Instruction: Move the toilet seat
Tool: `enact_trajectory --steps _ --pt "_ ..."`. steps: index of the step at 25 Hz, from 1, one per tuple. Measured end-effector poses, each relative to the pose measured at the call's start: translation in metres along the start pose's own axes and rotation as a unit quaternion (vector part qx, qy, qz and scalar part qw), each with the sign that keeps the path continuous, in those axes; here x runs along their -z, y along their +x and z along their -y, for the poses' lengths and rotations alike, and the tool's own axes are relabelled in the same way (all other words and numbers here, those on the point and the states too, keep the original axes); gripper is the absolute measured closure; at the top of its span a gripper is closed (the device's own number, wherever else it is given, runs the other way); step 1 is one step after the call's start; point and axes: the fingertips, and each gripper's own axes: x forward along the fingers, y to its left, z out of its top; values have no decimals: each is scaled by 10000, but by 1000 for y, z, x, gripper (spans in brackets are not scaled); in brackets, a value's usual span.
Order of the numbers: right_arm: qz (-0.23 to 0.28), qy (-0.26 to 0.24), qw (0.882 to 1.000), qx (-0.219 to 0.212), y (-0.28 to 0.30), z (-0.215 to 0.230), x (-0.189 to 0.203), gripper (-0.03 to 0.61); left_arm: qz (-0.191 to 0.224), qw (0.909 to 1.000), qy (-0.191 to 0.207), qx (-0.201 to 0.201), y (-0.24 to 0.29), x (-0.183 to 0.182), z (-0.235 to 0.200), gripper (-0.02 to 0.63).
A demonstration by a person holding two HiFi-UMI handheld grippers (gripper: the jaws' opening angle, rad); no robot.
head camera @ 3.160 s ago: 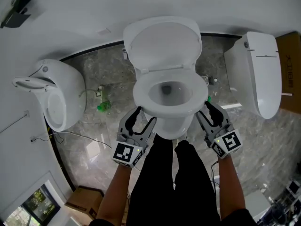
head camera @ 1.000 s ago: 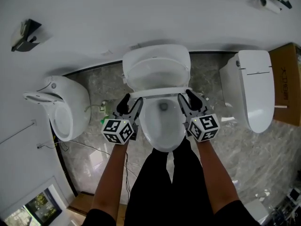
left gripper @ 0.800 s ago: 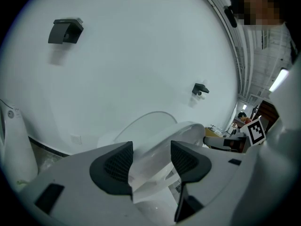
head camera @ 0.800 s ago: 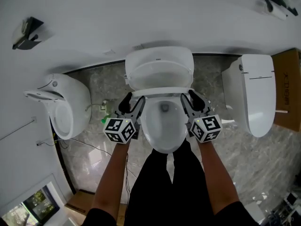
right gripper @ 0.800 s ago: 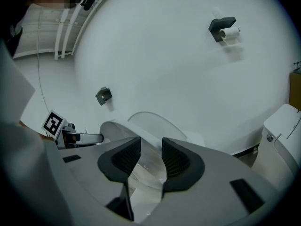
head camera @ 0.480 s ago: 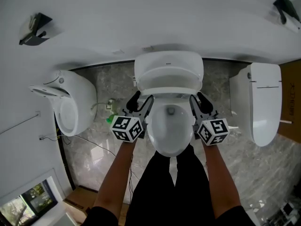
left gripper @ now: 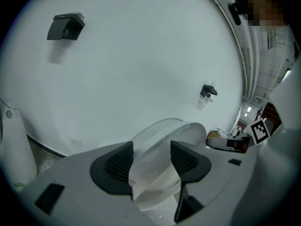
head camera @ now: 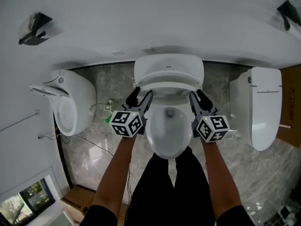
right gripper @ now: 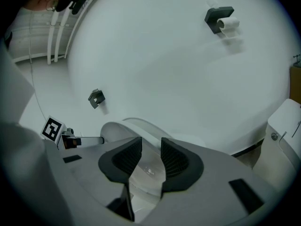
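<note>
The white toilet's seat [head camera: 168, 74] stands raised toward the wall above the bowl [head camera: 168, 131]. My left gripper [head camera: 139, 94] is at the seat's left edge and my right gripper [head camera: 200, 96] at its right edge. In the left gripper view the seat's rim [left gripper: 162, 138] fills the gap of the left gripper [left gripper: 151, 160], whose pads touch it. In the right gripper view the right gripper [right gripper: 150, 160] has the seat's other edge [right gripper: 124, 130] between its pads. Its jaws have just been closing on that edge.
A white wall-hung fixture [head camera: 70, 105] is on the left and a second toilet [head camera: 265, 107] on the right, with a cardboard box [head camera: 295, 102] beyond it. A small green thing [head camera: 109, 119] lies on the marble floor. The person's black-trousered legs [head camera: 169, 187] stand before the bowl.
About three seconds ago both grippers hung by the bowl's front. They have come up to the raised seat's two sides and, over the last second, edged a little further toward the wall.
</note>
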Motion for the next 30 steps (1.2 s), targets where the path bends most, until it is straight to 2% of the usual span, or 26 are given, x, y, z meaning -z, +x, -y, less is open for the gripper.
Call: enact_trajectory --steps 7,17,22,27,30 --pt "-60 -123 9999 61 8 5 -3 437 -71 9999 54 -76 8 -2 -2 360" --pt "-194 -496 9986 40 19 6 -7 439 -81 9991 374 -175 17 -5 -7 360" --pt "-241 -548 9981 126 26 11 -9 439 8 9998 55 -175 24 -9 -12 361" --pt "-150 -576 9980 228 28 14 -11 456 14 9998 111 -177 26 -10 -13 373" --pt "-145 -554 9983 109 27 9 -11 446 51 10000 39 -32 24 -11 -9 359"
